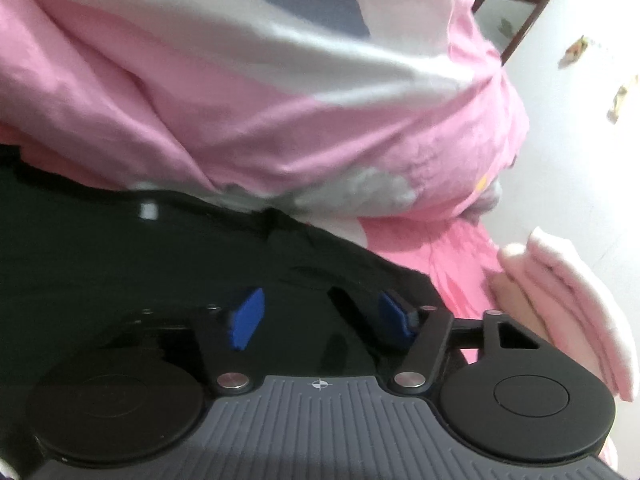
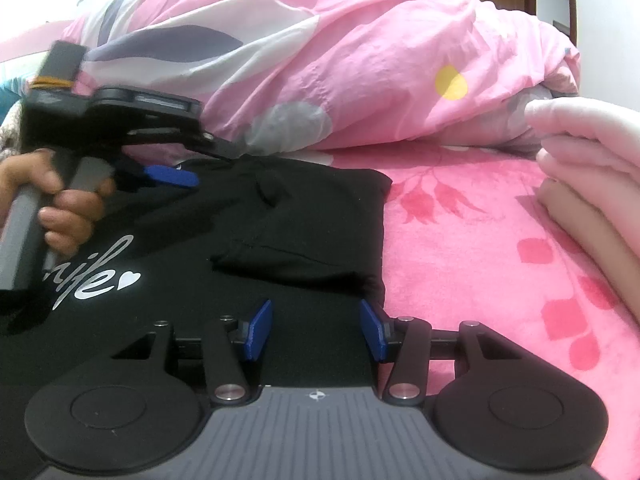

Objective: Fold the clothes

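We are in a home bedroom. We see a bed (image 2: 472,240) spread with a pink fleece blanket patterned in darker flowers, and a bulky pink duvet (image 2: 360,60) with grey and white shapes heaped behind it. Pale folded linens (image 2: 592,152) sit stacked at the side. A dark wooden frame (image 1: 516,12), perhaps a mirror or door, stands against the white wall (image 1: 580,160).

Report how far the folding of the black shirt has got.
Done: one sleeve of the black shirt looks folded in across the body. In hand: nothing gripped; the left gripper and right gripper are both open over the fabric. Left: the remaining folds; it does not yet match the pale folded stack.
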`<state>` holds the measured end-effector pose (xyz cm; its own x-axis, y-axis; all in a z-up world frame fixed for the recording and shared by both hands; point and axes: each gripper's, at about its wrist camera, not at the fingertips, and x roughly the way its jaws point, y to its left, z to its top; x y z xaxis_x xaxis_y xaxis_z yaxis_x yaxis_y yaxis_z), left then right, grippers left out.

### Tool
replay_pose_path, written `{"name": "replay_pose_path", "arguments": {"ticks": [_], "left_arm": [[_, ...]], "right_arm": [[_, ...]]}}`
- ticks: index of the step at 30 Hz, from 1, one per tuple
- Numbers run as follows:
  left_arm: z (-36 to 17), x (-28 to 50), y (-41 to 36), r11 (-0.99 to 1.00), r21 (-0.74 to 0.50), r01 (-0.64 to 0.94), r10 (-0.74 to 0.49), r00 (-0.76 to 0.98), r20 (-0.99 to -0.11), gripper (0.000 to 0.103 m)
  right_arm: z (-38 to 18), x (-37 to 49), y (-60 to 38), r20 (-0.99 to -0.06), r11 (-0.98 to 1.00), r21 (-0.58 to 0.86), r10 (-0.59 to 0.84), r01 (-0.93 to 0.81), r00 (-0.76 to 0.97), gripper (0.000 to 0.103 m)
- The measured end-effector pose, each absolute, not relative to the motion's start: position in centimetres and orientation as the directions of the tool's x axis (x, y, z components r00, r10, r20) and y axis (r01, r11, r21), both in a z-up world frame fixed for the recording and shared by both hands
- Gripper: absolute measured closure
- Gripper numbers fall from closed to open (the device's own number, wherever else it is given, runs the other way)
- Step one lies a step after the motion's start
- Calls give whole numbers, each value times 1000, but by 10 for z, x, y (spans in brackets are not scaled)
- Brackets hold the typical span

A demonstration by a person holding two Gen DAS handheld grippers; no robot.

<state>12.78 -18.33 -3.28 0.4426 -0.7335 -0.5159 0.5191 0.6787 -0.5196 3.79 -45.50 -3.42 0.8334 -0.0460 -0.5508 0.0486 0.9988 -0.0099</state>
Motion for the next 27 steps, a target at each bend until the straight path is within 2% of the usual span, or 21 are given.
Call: {"name": "replay_pose_path", "arguments": {"ticks": [5, 15, 27], "left_arm": [[-34, 134, -193, 672, -511, 537, -738, 426, -523, 43], [-48, 136, -193, 593, -538, 600, -804, 393, -447, 44], [-51, 134, -190, 540, -562, 626, -840, 358, -408, 47]], "right_arm": [[-35, 38, -454, -551, 999, -17, -51, 49, 833, 51], [-36, 38, -451, -551, 998, -33, -61, 51, 832, 51], [-35, 38, -447, -550, 996, -66, -80, 52, 831, 50]]}}
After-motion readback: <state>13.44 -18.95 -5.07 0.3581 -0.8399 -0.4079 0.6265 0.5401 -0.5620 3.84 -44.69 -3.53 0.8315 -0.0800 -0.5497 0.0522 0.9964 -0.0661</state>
